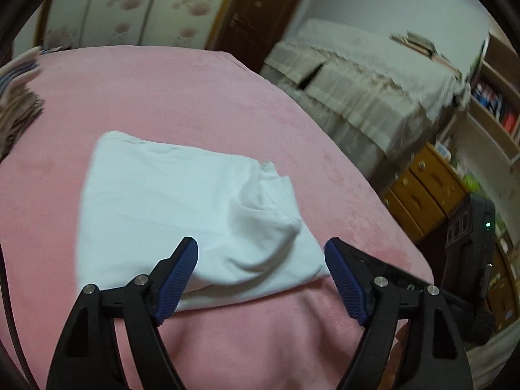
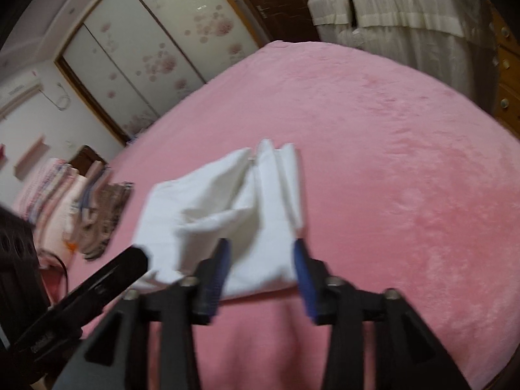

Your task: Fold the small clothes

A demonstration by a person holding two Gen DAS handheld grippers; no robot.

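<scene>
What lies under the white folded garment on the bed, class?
The white garment rests directly on the pink blanket, which shows all around it. Whatever lies beneath the cloth itself is covered. Both open grippers, left and right, are at its near edge.

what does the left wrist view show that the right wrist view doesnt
Only the left wrist view shows the bookshelf, the books on the covered furniture, and a device with a green light. Only the right wrist view shows the air conditioner and the left gripper seen from the side. Both share the white garment on the pink bed, the floral wardrobe, and open jaws on each gripper.
</scene>
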